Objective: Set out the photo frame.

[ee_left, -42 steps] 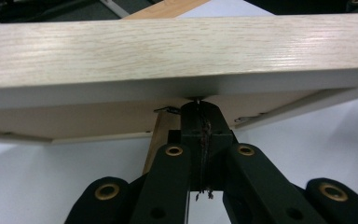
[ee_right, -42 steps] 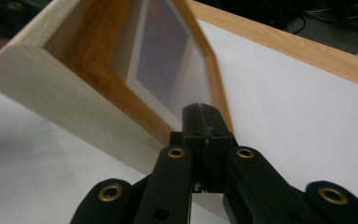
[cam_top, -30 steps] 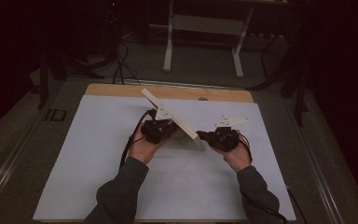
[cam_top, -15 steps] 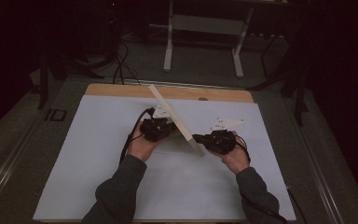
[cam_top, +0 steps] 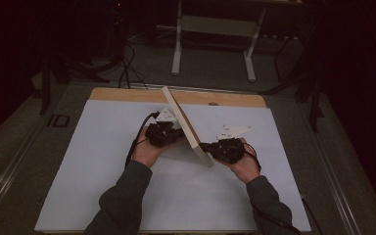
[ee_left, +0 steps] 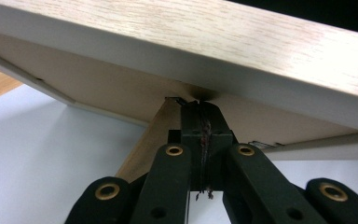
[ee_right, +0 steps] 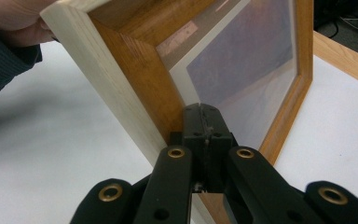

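1. Dark room behind the table: a pale desk frame stands on the grey floor, with black cables trailing near it.
2. White sheet covers most of the wooden table, whose far edge stays bare.
3. Wooden picture frame stands tilted on edge over the middle of the sheet, between the 2 hands; its pale rim and amber inner border surround a glazed picture.
4. Left gripper, jaws pressed together, has its tips against the frame's brown backing.
5. Right gripper, jaws also pressed together, sits at the frame's front, near its lower corner.
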Demonstrator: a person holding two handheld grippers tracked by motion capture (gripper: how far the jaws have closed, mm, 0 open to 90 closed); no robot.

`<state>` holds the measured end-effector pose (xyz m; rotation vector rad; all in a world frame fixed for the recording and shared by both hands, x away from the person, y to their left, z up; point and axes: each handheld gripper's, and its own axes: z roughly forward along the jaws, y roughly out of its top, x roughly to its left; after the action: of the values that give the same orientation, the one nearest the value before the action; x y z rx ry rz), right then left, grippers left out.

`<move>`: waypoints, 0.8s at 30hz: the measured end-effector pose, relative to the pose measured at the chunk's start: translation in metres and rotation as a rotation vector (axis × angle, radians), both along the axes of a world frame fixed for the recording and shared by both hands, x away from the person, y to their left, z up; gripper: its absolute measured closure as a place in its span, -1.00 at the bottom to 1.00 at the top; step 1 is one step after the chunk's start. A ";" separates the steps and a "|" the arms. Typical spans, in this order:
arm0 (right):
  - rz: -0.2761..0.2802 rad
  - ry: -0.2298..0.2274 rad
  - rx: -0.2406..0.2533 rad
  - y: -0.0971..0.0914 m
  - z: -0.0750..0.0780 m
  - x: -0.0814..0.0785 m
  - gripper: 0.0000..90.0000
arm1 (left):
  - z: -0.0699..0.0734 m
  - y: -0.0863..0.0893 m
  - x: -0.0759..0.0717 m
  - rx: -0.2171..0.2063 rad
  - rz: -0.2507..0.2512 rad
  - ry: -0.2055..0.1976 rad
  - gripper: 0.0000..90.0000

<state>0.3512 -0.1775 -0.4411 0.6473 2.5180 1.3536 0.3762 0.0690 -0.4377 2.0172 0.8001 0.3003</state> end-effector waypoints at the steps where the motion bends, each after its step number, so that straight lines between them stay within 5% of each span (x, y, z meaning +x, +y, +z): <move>1: 0.001 0.001 0.001 0.000 0.000 0.000 1.00 | 0.000 0.000 0.000 -0.004 -0.002 0.002 1.00; 24: 0.053 0.007 -0.002 0.012 0.001 -0.004 1.00 | -0.004 0.008 0.010 -0.051 -0.047 0.013 1.00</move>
<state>0.3471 -0.1652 -0.4397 0.5904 2.5590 1.3677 0.3864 0.0771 -0.4414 1.9887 0.7604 0.2378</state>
